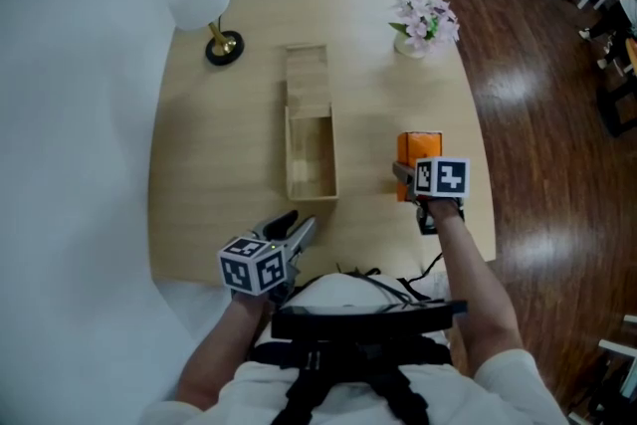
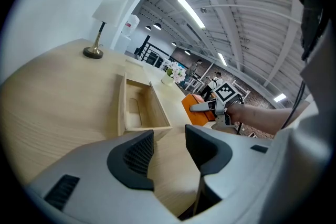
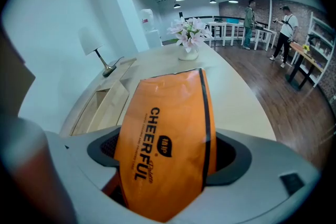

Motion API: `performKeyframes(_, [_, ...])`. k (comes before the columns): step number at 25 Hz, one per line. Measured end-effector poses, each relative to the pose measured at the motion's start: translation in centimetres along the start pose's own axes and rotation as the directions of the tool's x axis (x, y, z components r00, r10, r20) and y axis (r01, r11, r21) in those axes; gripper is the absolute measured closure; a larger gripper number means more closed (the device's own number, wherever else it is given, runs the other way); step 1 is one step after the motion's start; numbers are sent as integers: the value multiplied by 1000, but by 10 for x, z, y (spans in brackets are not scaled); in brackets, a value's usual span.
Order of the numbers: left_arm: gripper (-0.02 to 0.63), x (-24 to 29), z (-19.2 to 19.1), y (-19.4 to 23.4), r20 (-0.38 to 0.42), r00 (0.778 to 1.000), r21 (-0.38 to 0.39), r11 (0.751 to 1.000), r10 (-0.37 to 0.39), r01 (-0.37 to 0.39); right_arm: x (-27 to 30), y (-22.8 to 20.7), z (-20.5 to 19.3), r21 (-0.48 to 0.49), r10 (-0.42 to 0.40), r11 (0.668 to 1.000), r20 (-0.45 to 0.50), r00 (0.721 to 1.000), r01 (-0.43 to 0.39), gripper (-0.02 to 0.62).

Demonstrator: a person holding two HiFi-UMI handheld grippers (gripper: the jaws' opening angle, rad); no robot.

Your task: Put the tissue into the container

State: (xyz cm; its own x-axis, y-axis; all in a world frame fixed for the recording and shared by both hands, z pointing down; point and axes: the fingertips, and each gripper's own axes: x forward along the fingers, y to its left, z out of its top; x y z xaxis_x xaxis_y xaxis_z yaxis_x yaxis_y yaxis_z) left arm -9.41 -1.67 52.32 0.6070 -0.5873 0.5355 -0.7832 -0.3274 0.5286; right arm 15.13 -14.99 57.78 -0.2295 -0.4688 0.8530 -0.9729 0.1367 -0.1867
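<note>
The right gripper (image 3: 164, 157) has its jaws clamped on the orange tissue pack (image 1: 419, 146), which sits to the right of the open wooden container (image 1: 311, 154), probably ready to be carried across. The left gripper (image 2: 167, 150) hangs empty with its jaws apart near the table's (image 1: 199, 164) front edge. Only bare tabletop lies between the pack and the container's rim.

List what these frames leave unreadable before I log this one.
- Near end of the tissue pack: head view, hidden under the cube of the right gripper.
- Inside of the wooden box: right gripper view, blocked by the pack and the box's own wall.
- Small print on the pack: right gripper view, blurred.
</note>
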Motion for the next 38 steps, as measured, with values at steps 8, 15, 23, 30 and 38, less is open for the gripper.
performKeyframes(8, [413,-13,0,13,8,1000,-1,1000,-10,10,-1,44,6,-26,26,999,15,1000,-26,135])
performKeyframes(15, [413,-29,-2,31,9,1000,-5,1000,-6,6,2,82,13,-37,47,998,25,999,-46,135])
performKeyframes(23, [413,-47,-2,51,10,1000,-6,1000,-5,5,2,126,28,-45,77,996,57,995,-75,135])
performKeyframes(30, [413,-54,2,64,16,1000,-8,1000,-10,11,1,155,41,-37,108,994,82,991,-106,135])
performKeyframes(38, [413,-60,4,72,14,1000,-6,1000,-16,16,10,210,51,-40,170,985,96,981,-167,135])
